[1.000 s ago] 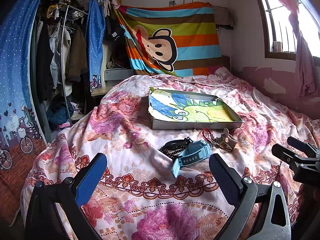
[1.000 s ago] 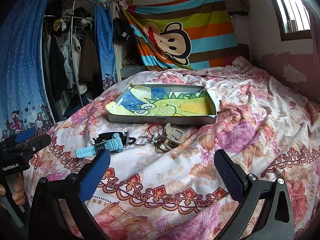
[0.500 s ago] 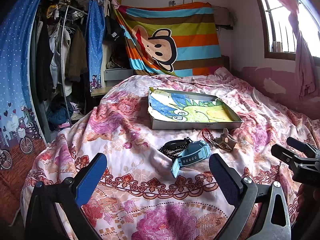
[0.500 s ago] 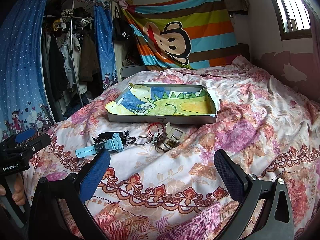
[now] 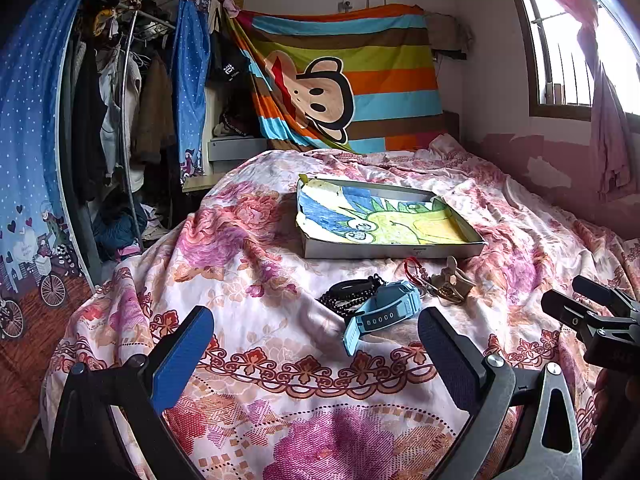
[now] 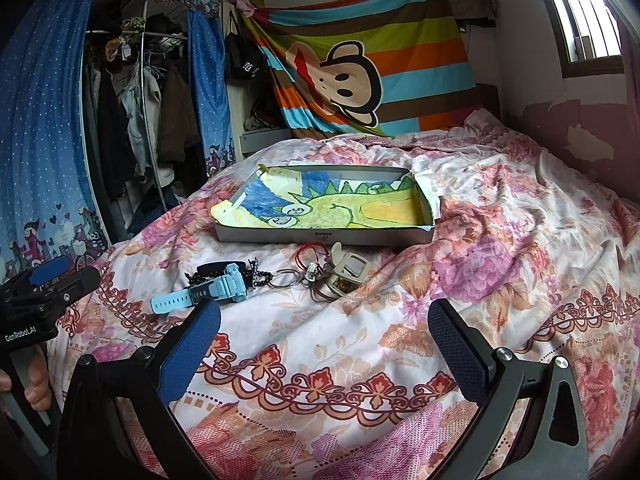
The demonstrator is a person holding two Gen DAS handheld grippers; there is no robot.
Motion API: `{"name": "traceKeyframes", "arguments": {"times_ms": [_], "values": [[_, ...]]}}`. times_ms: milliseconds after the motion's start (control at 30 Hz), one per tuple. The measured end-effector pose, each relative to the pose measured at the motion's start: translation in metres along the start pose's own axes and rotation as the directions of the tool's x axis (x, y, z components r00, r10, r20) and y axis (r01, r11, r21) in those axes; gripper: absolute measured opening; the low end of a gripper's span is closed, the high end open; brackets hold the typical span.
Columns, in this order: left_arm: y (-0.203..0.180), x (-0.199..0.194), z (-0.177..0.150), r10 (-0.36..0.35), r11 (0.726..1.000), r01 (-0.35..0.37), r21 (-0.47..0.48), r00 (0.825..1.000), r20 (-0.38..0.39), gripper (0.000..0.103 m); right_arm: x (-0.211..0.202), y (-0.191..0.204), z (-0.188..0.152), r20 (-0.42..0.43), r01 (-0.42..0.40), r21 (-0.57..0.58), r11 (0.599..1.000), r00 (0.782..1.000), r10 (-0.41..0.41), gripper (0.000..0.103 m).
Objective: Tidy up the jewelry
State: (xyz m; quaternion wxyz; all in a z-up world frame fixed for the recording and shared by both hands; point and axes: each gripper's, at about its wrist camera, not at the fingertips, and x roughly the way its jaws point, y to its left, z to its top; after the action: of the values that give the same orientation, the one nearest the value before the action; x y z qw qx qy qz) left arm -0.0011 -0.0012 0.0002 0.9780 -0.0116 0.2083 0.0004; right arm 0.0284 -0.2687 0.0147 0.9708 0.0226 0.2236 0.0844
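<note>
Ahead of both wide-open, empty grippers, left (image 5: 312, 356) & right (image 6: 324, 344), jewelry pile w/ blue watch (image 6: 208, 288) sits on bed (image 6: 520, 280) before the tray (image 6: 324, 236); risk: tangled beads (image 5: 348, 296) & rings drag along if one's pinched.

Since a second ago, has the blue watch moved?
No. The blue watch lies at the same spot before the tray, beside the black beads.
</note>
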Motion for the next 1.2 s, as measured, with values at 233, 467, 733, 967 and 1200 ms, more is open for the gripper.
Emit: {"name": "traceKeyframes", "arguments": {"times_ms": [233,467,733,967,1200], "values": [[-0.0004,0.0001,0.0,0.0,1.0,0.0,0.001,1.0,0.0,0.103,0.0019,-0.0006,0.0017,-0.001,-0.002,0.001,1.0,1.0,0.002,0.102],[0.0005,0.0008,0.0001,0.0,1.0,0.0,0.0,1.0,0.0,0.103,0.0019,-0.0012,0.0017,-0.002,-0.002,0.001,1.0,1.0,0.002,0.102],[0.0005,0.0008,0.0001,0.0,1.0,0.0,-0.001,1.0,0.0,0.103,0.0021,-0.001,0.0018,-0.003,-0.002,0.002,1.0,1.0,0.002,0.102],[0.0005,0.0008,0.0001,0.0,1.0,0.0,0.0,1.0,0.0,0.103,0.0022,-0.0013,0.0017,-0.003,-0.001,0.003,1.0,1.0,0.001,0.102],[0.0003,0.0007,0.0,0.0,1.0,0.0,-0.001,1.0,-0.001,0.103,0.0025,-0.0016,0.0017,-0.003,0.0,0.004,1.0,1.0,0.0,0.102]]}}
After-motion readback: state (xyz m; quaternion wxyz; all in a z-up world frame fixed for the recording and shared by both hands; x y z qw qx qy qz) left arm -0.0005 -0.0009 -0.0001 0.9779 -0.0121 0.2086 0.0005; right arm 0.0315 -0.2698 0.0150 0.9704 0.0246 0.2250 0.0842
